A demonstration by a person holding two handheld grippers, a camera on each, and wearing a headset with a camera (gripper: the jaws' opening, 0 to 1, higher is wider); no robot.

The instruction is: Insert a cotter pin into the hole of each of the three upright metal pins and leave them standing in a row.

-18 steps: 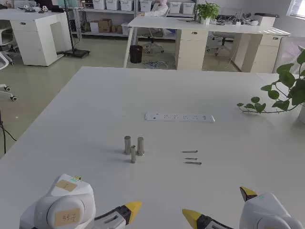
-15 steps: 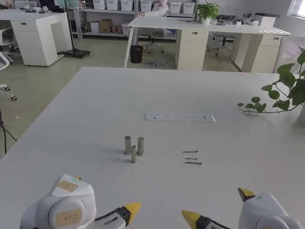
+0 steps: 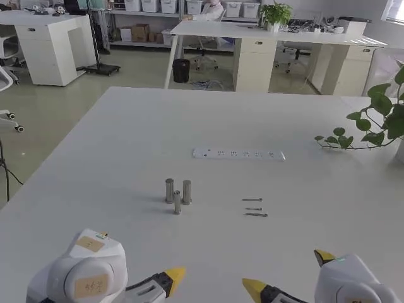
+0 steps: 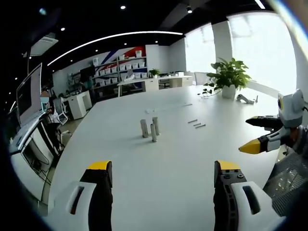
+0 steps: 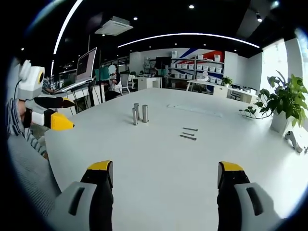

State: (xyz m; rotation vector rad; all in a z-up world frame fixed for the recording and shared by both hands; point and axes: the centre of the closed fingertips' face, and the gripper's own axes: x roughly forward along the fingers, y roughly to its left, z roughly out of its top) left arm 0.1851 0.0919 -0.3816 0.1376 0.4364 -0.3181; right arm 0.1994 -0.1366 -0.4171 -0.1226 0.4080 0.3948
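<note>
Three upright metal pins (image 3: 177, 194) stand in a tight cluster on the white table (image 3: 126, 145), also seen in the left gripper view (image 4: 150, 127) and the right gripper view (image 5: 138, 113). Three cotter pins (image 3: 254, 207) lie flat to their right (image 4: 196, 123) (image 5: 187, 133). My left gripper (image 4: 162, 168) is open and holds nothing, low at the near left (image 3: 142, 262). My right gripper (image 5: 165, 167) is open too, at the near right (image 3: 288, 271). Both are well short of the pins.
A white power strip (image 3: 238, 154) lies beyond the pins. A potted plant (image 3: 379, 120) trails leaves over the table's right side. Desks, shelves and a chair stand behind the far edge. Bare tabletop lies between the grippers and the pins.
</note>
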